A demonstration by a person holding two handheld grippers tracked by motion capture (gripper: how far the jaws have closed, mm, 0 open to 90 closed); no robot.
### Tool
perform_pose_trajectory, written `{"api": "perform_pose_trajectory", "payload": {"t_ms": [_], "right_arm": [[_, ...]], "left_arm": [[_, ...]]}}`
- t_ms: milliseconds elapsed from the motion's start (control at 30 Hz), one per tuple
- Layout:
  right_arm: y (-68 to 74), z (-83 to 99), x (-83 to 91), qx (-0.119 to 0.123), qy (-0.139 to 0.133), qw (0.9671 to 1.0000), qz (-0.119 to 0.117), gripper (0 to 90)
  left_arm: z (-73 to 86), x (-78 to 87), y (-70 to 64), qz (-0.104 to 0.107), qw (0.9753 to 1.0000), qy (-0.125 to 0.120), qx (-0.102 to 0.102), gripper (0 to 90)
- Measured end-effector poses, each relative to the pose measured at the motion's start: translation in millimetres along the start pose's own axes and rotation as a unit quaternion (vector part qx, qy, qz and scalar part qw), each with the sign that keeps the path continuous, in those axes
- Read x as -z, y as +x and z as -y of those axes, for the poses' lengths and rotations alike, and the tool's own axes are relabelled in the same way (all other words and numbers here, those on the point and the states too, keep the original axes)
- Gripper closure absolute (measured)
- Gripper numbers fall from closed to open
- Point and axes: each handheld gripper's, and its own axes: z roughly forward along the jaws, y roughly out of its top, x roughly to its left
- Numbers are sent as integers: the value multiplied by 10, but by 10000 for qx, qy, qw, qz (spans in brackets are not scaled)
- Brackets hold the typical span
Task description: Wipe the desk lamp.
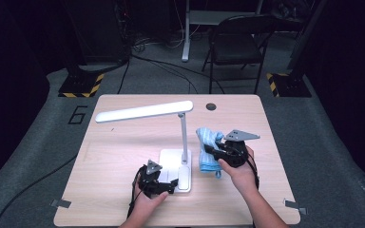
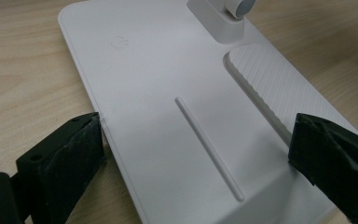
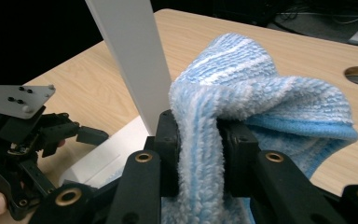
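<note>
I note my left gripper (image 1: 172, 185), jaws apart, straddling the flat white plastic lamp base (image 2: 168, 93) to steady it, while my right gripper (image 3: 198, 154) clamps the fluffy blue striped cloth (image 3: 261, 102) for wiping.

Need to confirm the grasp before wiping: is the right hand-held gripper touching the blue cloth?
Touching. The right gripper view shows the right hand-held gripper with both jaws pressed into a fold of the blue cloth, no gap either side.

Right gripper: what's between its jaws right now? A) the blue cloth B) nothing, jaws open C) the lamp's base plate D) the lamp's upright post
A: in the right gripper view the right gripper has both jaws pressed on a fold of the blue cloth, with the lamp post standing free behind it.
</note>
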Motion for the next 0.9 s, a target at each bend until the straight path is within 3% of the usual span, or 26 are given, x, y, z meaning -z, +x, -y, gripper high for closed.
{"api": "perform_pose_trajectory", "payload": {"t_ms": [167,433,633,900], "right_arm": [[-83,117,142,-133,-147,9998,96,707],[-263,304,316,-325,-211,9981,477,705],[-388,433,483,-483,-295,9957,737,704],[-548,716,583,-731,-180,9911,1099,700]], "left_arm": [[1,0,-2,4,10000,-2,16,31],[1,0,-3,4,10000,-2,20,31],[0,0,0,2,10000,1,2,31],[0,0,1,3,10000,2,0,31]]}}
